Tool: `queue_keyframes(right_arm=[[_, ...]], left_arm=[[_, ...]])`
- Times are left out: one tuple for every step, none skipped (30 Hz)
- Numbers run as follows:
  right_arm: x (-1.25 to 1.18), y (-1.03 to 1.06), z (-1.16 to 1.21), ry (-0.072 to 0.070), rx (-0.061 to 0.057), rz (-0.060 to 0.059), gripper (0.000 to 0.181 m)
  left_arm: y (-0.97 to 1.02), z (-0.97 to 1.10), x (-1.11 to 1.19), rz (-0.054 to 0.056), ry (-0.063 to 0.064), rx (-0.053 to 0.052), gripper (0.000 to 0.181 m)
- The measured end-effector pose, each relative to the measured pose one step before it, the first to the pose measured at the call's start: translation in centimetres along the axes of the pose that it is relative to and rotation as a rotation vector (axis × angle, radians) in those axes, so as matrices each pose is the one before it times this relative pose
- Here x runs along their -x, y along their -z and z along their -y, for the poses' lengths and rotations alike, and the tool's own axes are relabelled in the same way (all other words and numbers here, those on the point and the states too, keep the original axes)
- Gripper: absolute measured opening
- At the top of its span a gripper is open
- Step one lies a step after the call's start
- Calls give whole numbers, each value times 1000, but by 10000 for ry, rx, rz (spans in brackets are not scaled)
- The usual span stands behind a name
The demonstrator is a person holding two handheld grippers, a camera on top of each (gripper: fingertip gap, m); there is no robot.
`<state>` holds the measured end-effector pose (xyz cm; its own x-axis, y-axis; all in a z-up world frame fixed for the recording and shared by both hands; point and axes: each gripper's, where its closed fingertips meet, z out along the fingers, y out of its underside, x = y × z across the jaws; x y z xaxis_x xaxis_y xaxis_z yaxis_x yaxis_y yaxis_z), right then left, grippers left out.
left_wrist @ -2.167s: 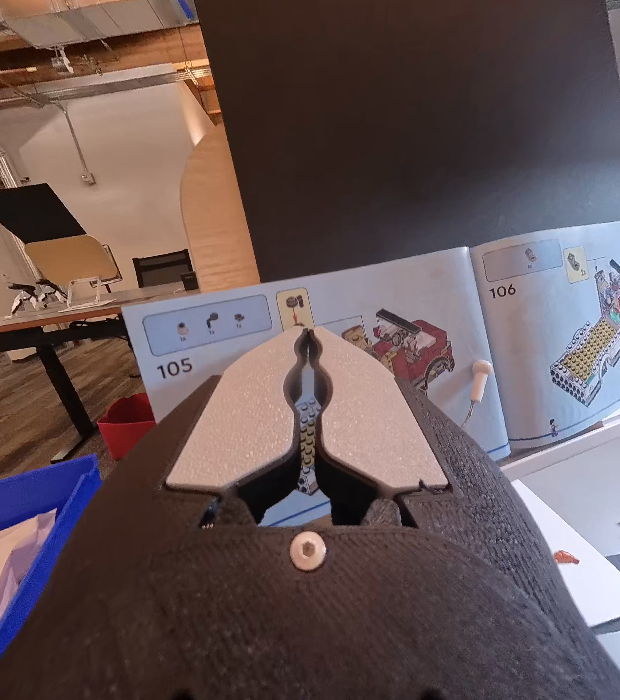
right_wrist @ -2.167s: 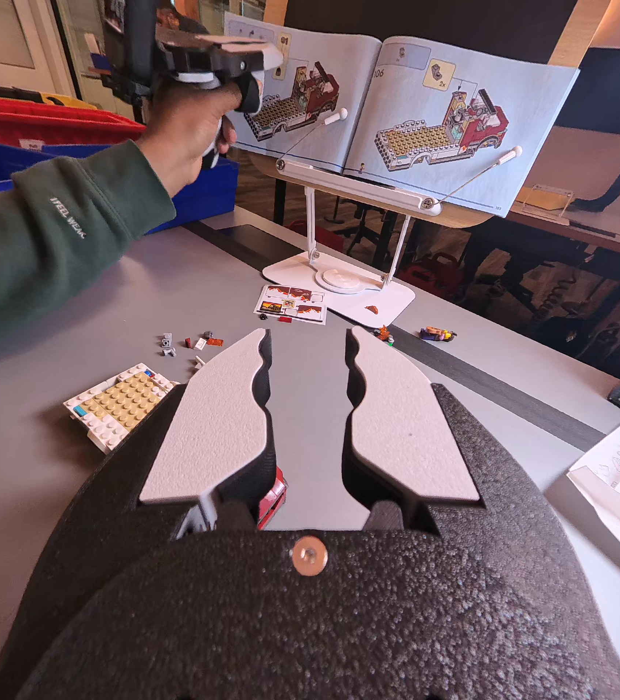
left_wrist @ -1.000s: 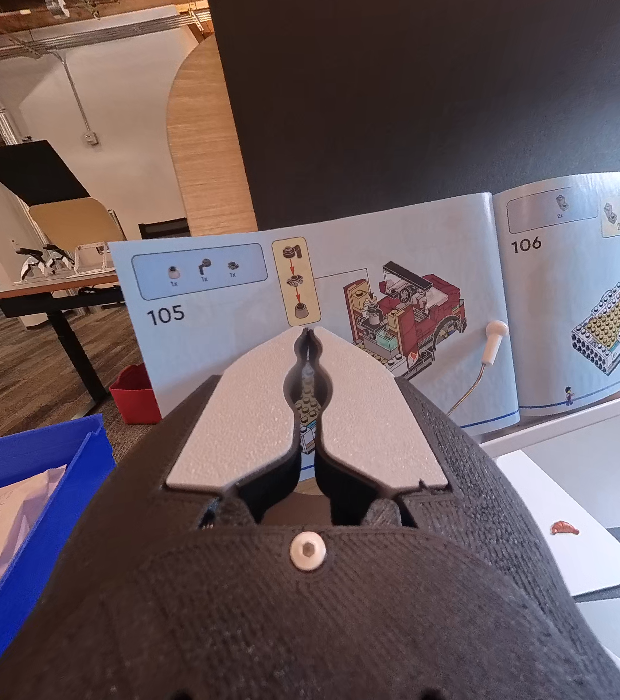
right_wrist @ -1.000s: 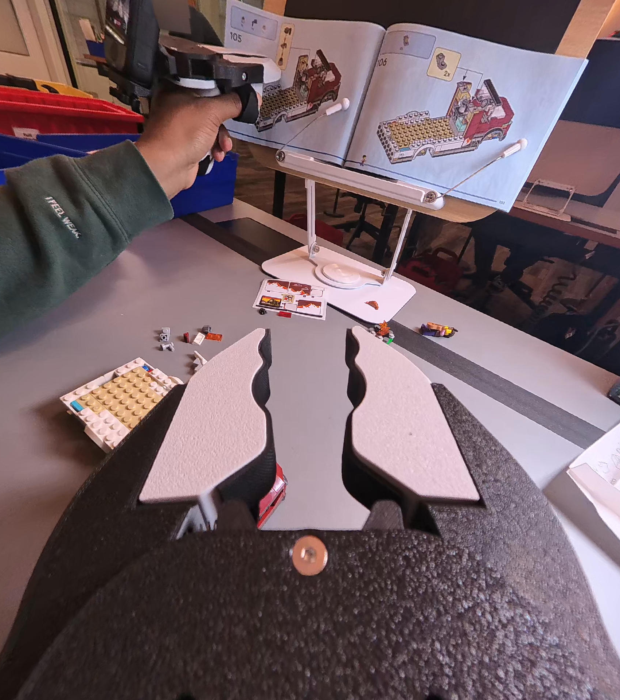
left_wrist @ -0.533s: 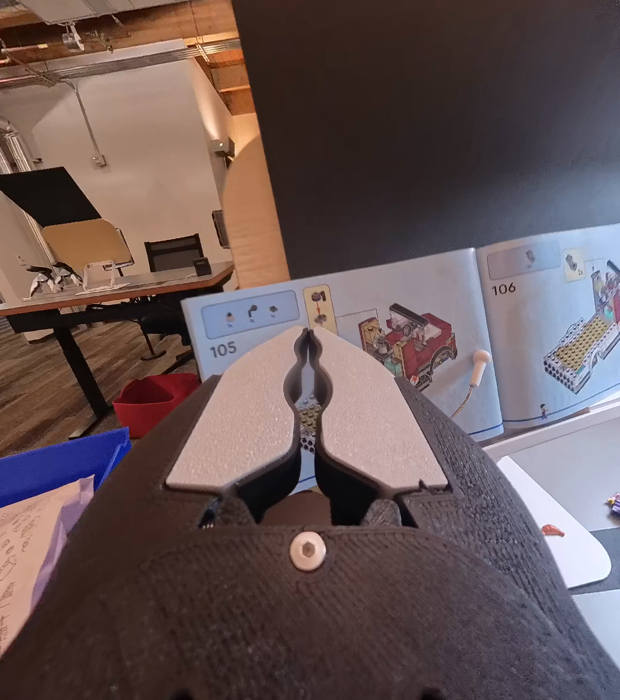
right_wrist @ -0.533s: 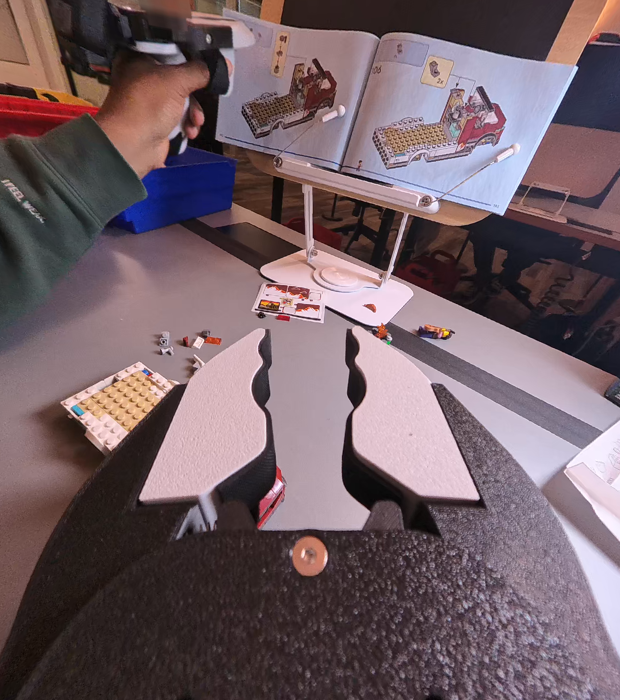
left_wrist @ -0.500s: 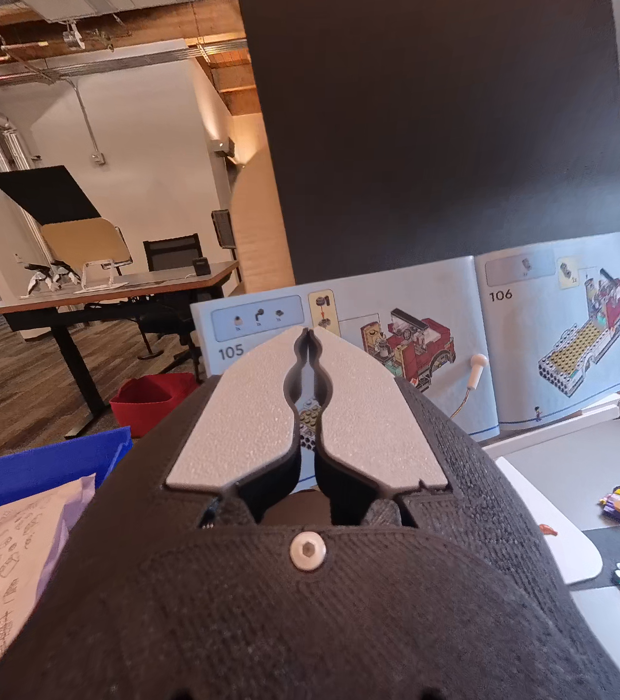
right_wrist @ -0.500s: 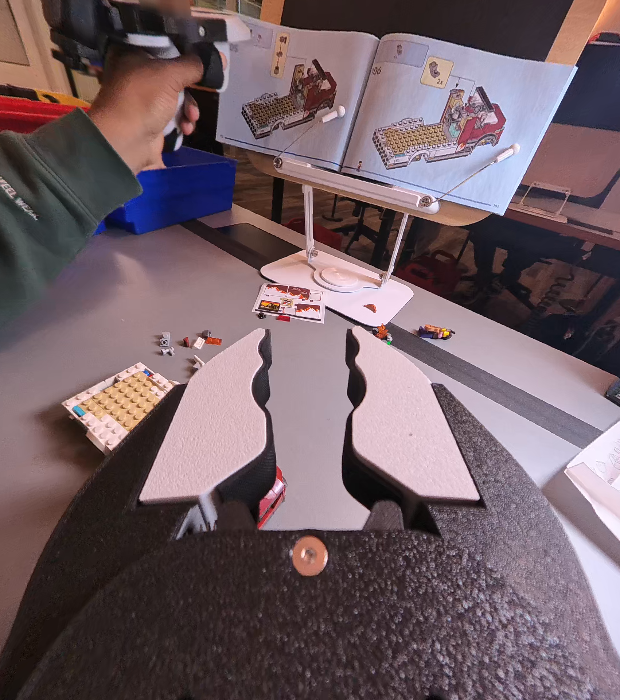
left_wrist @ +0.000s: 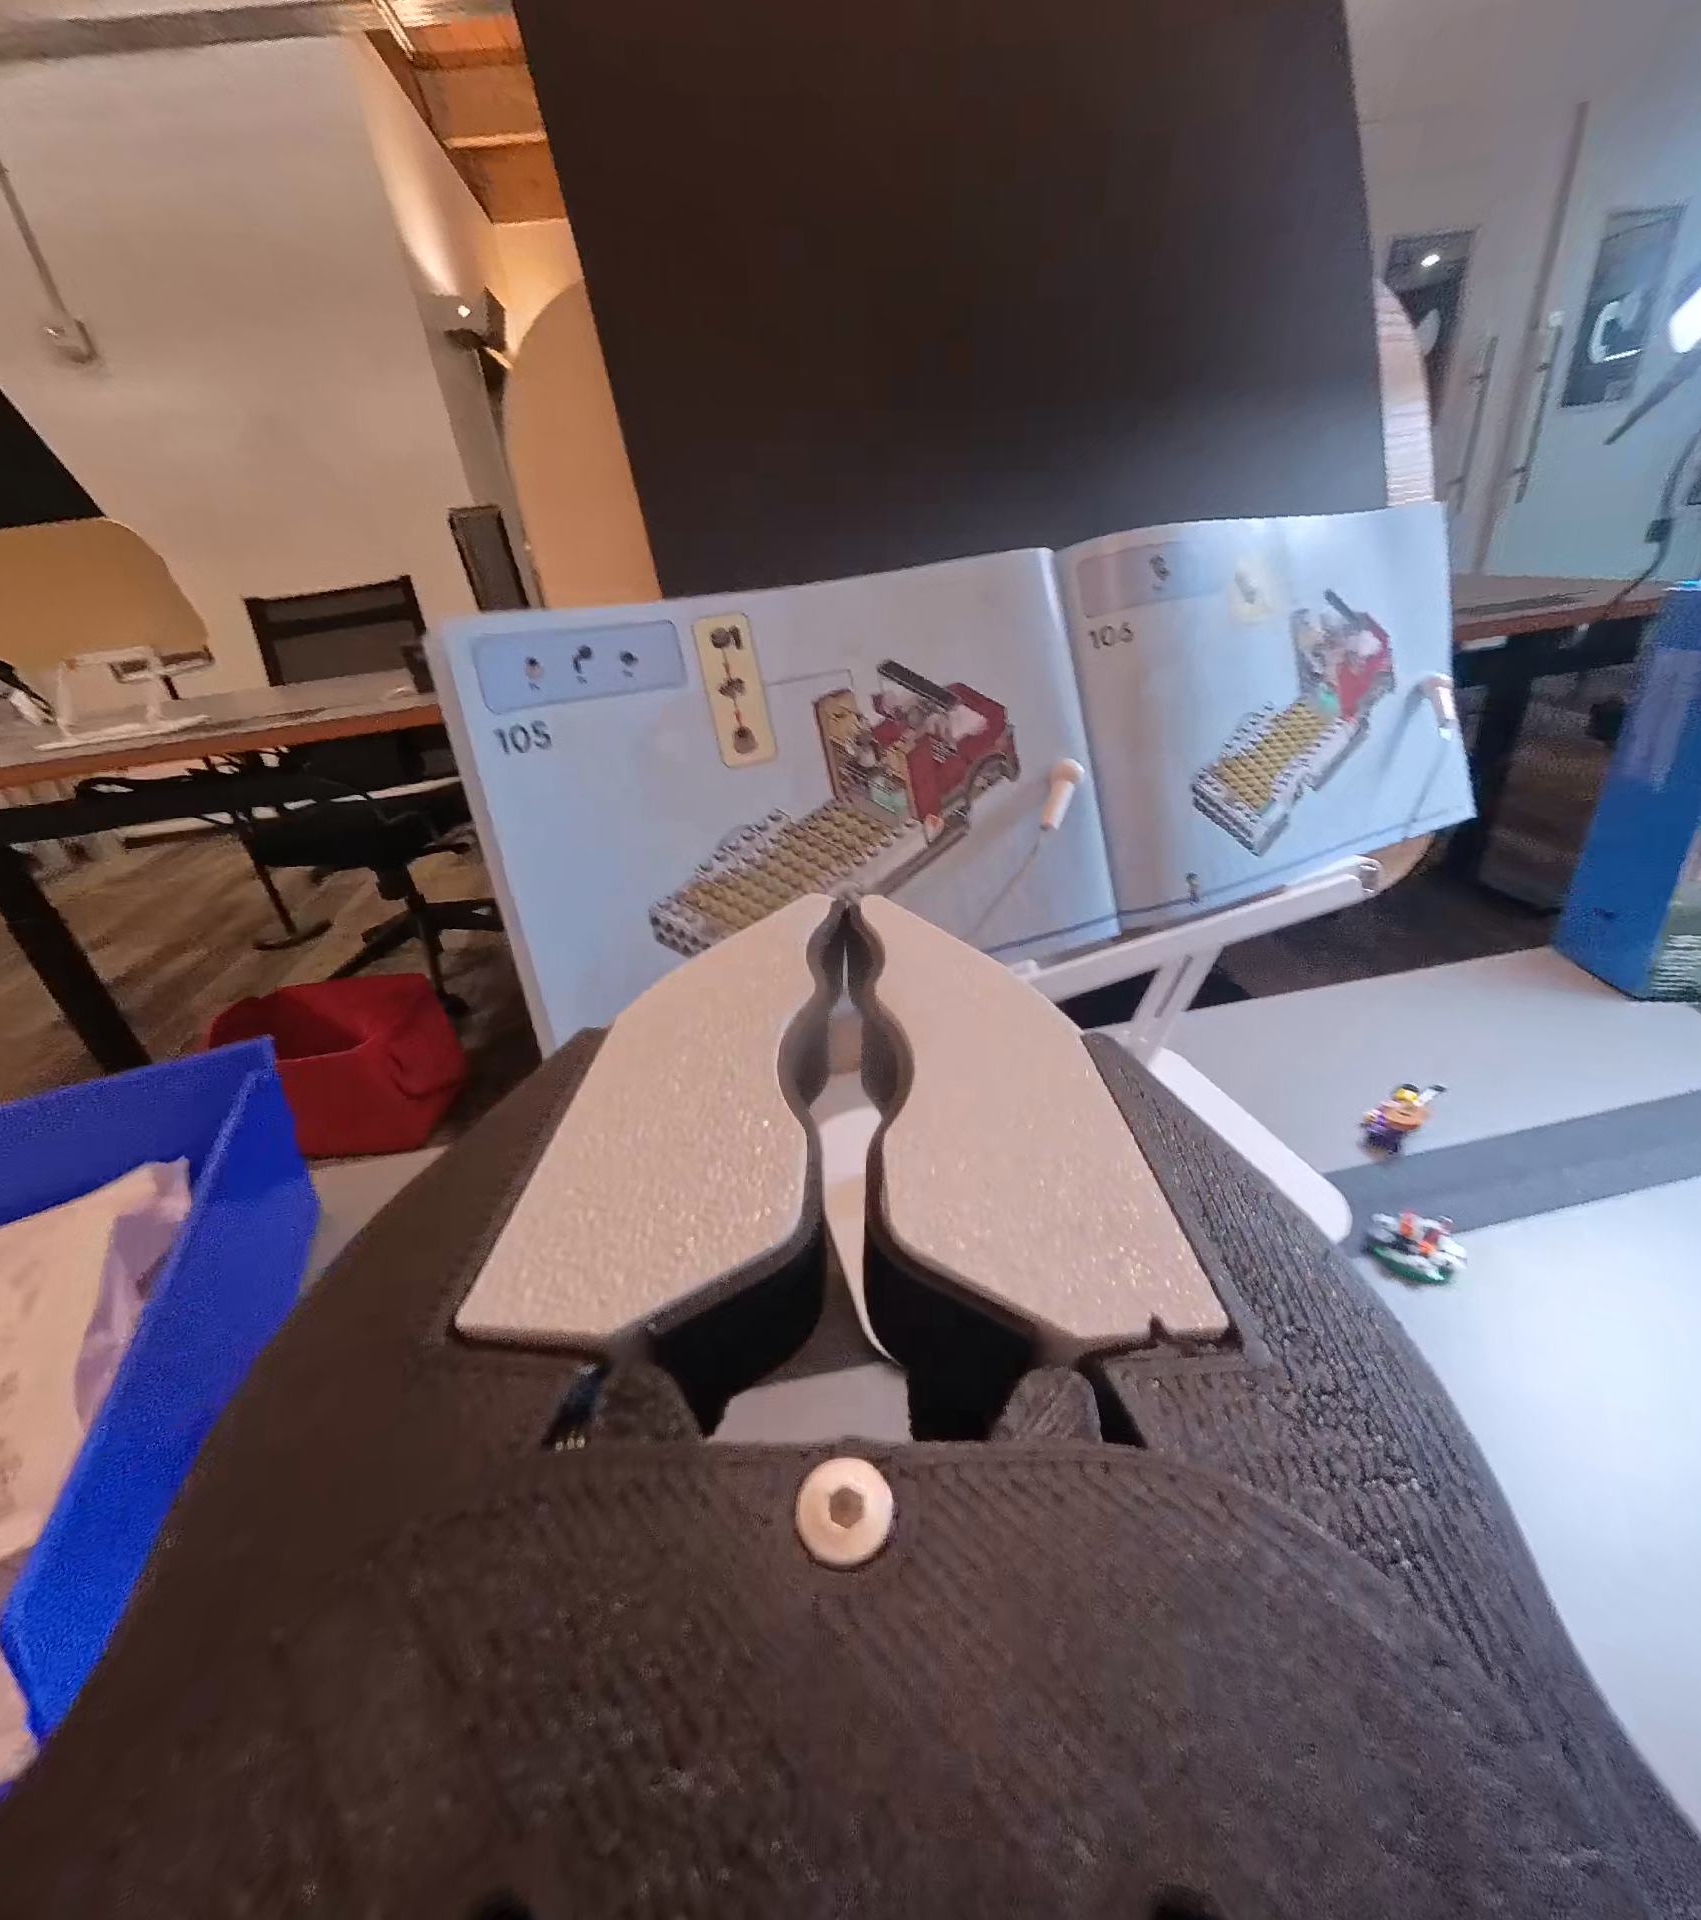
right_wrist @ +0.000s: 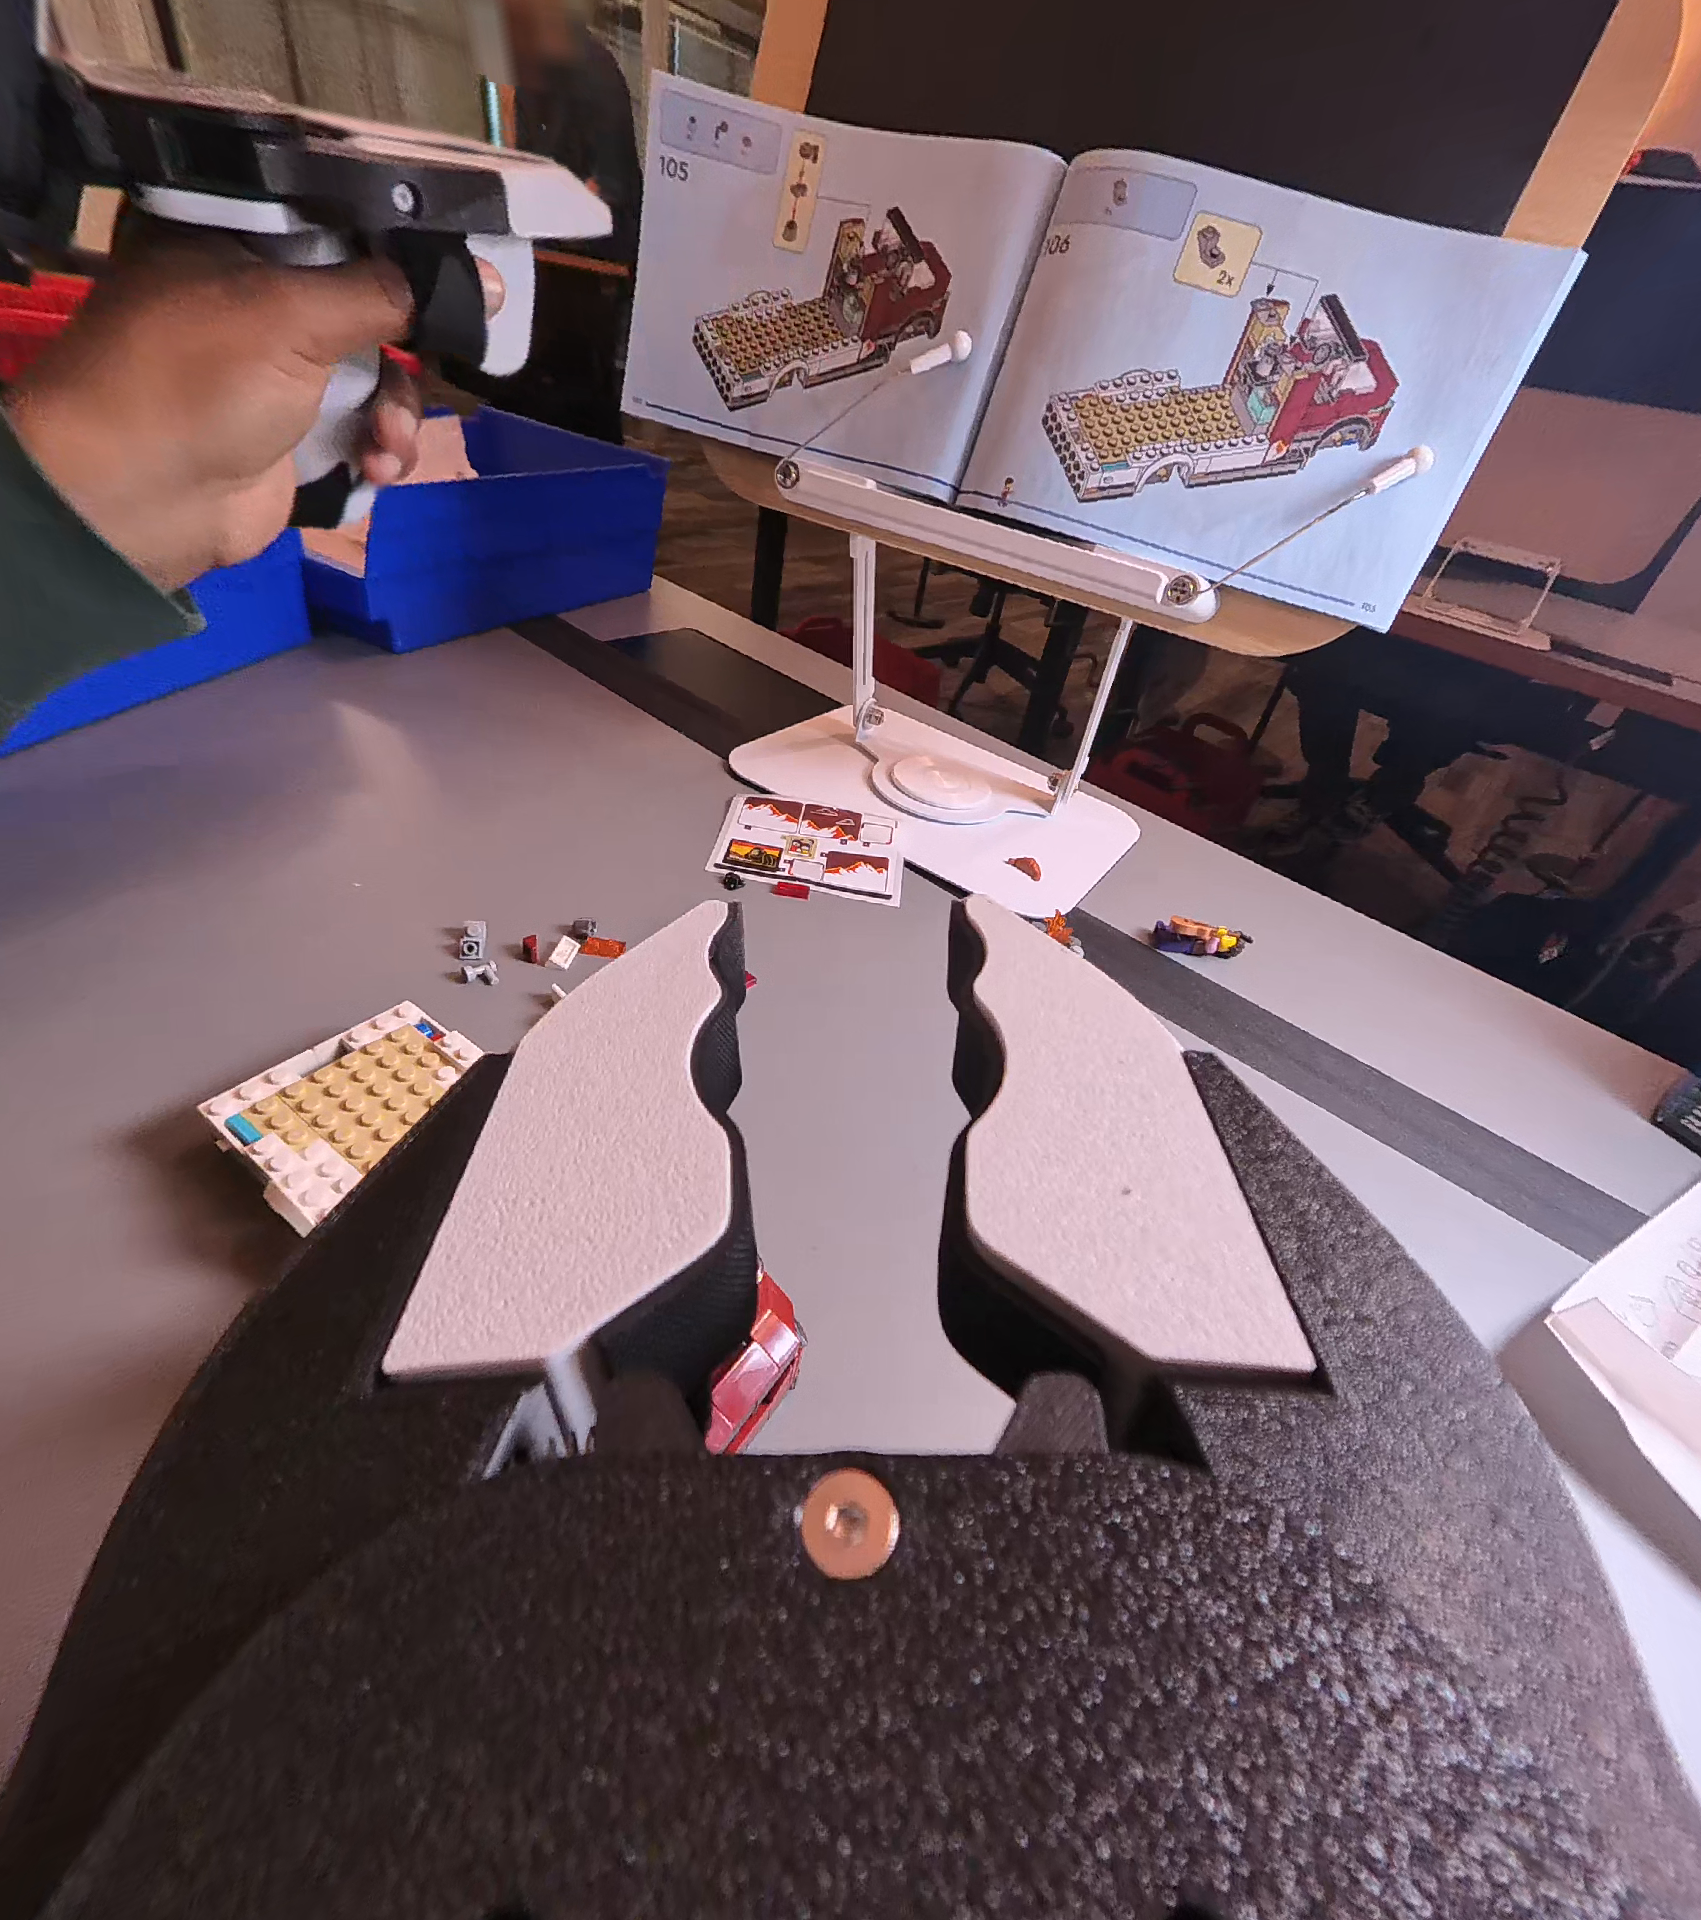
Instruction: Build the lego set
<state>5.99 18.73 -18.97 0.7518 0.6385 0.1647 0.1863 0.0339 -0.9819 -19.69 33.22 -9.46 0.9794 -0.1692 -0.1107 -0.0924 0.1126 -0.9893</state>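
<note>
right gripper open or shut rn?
Open. The right gripper shows bare grey table through a wide gap between its fingers; nothing sits between the tips.

A booklet (right_wrist: pixel 1085 312) sits on a stand (right_wrist: pixel 929 769) behind loose bricks (right_wrist: pixel 555 945); bins (right_wrist: pixel 513 520) lie left, a plate (right_wrist: pixel 347 1112) nearer.

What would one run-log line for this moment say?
left gripper: shut, empty, raised toward instruction booklet | right gripper: open above table | tan-and-white plate assembly: untouched

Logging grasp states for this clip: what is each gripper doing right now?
Left gripper: closed, nothing visible between its fingers.
Right gripper: open, empty, above the grey table.
</note>
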Motion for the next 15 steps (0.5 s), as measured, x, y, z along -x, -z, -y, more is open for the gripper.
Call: queue_keyframes(right_arm=[[4,9,-18,-5,5,5,38],[7,3,-13,9,4,-2,37],[3,7,-3,22,6,-7,37],[12,12,13,23,1,-3,37],[14,27,35,22,-9,-4,37],[-2,25,51,29,-13,-12,37],[-22,19,37,35,-11,-21,37],[-37,11,20,29,-7,-21,37],[-26,1,-13,12,3,-15,38],[-22,-30,-63,-7,17,-2,38],[-14,-38,-102,-16,31,6,38],[-13,-49,-117,-14,36,6,38],[11,-41,-112,-9,34,11,37],[9,-52,-91,-3,28,9,37],[20,-27,-52,6,23,2,37]], left_arm=[[512,-402,-511,-197,246,44,0],[501,-442,-425,-176,277,51,0],[517,-396,-338,-162,291,28,0],[512,-388,-316,-178,298,51,0],[520,-340,-294,-197,308,62,0],[563,-302,-238,-192,264,74,0],[634,-274,-181,-156,177,46,0],[699,-301,-146,-108,49,39,0],[725,-356,-94,-36,-88,34,0],[714,-488,-116,-41,-159,92,0],[674,-653,-159,-70,-154,183,0],[642,-635,-203,-76,-109,133,0],[521,-773,-374,-147,-154,186,0],[404,-1130,-453,-155,-224,419,0],[390,-1030,-384,-91,-165,253,0]])
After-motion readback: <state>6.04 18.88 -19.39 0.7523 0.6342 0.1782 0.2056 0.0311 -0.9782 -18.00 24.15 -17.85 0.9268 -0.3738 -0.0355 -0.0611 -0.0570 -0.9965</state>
